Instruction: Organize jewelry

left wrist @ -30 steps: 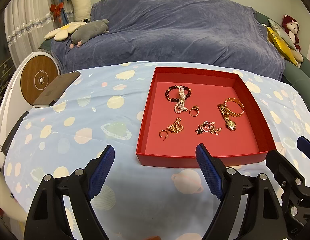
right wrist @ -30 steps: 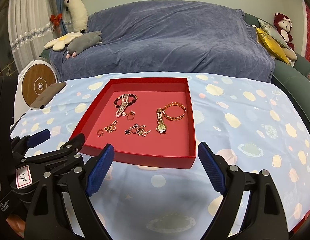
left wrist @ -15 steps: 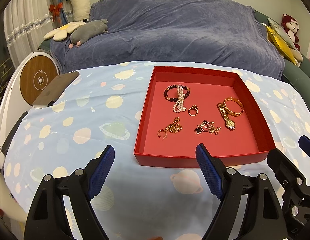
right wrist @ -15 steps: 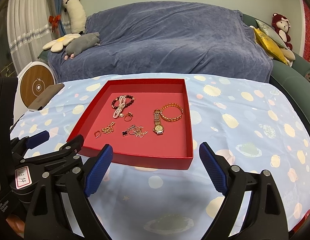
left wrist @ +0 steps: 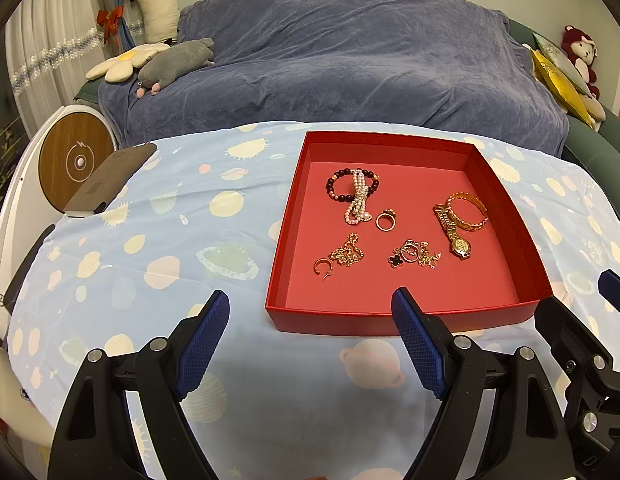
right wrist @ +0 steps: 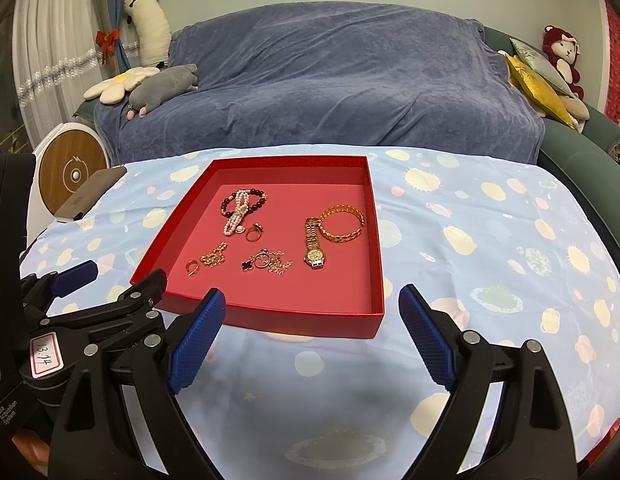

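Note:
A shallow red box (left wrist: pixel 506 216) (right wrist: pixel 374 240) sits on the table with jewelry inside: a dark bead bracelet with a pearl strand (left wrist: pixel 356 196) (right wrist: pixel 240 210), a gold ring (left wrist: pixel 386 220) (right wrist: pixel 253 233), a gold chain (left wrist: pixel 347 255) (right wrist: pixel 214 258), a gold hoop earring (left wrist: pixel 321 267), a clover pendant necklace (left wrist: pixel 412 255) (right wrist: pixel 266 263), a gold watch (left wrist: pixel 454 236) (right wrist: pixel 314 248) and a gold bangle (left wrist: pixel 468 212) (right wrist: pixel 342 224). My left gripper (left wrist: pixel 310 328) is open and empty before the box's near left corner. My right gripper (right wrist: pixel 312 324) is open and empty at the near wall.
The table wears a light blue spotted cloth (left wrist: pixel 158 240). A dark phone (left wrist: pixel 110 178) lies at its far left edge, by a round wooden-faced device (left wrist: pixel 74 162). A sofa under a blue cover (left wrist: pixel 350 64) stands behind, with plush toys and cushions.
Both grippers have drawn back and risen slightly, so the box sits a little farther off in both views. Jaws stay open. The jewelry has not moved.

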`<state>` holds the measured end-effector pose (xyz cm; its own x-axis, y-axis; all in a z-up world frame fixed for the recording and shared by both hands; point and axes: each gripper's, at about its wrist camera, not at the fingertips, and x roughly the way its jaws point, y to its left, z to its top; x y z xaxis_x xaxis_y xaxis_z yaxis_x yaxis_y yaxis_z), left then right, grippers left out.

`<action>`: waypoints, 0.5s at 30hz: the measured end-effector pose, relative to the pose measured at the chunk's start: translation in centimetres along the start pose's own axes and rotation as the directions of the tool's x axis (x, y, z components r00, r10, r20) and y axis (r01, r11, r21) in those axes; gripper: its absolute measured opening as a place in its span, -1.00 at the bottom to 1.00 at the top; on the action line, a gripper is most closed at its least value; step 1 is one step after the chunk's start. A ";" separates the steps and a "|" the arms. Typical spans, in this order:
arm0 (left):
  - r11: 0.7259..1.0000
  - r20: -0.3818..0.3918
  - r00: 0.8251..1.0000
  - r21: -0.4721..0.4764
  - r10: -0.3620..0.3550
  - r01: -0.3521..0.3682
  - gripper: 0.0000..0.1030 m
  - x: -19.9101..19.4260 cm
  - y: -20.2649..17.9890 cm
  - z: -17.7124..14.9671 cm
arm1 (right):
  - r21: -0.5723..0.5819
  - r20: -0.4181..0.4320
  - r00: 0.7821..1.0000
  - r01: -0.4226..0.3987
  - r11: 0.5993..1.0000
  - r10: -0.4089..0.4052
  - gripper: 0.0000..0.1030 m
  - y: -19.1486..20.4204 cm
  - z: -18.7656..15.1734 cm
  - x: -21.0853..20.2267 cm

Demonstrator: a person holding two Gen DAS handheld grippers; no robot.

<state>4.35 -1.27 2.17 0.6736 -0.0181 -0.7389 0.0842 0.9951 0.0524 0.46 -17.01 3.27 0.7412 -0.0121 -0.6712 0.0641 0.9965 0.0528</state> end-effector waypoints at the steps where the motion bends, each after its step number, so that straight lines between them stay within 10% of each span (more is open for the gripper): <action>1: 1.000 0.000 1.000 0.000 -0.001 0.001 0.56 0.0 0.0 0.0 | 0.000 0.000 1.000 0.000 1.000 0.000 0.67 -0.1 0.0 0.0; 15: 1.000 0.002 1.000 0.002 0.001 -0.001 0.56 -0.1 -0.1 0.0 | 0.000 -0.001 1.000 0.000 1.000 0.000 0.67 0.0 0.0 0.0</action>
<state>4.31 -1.38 2.22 0.6751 -0.0176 -0.7375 0.0853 0.9949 0.0543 0.47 -17.03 3.29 0.7406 -0.0118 -0.6719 0.0639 0.9966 0.0528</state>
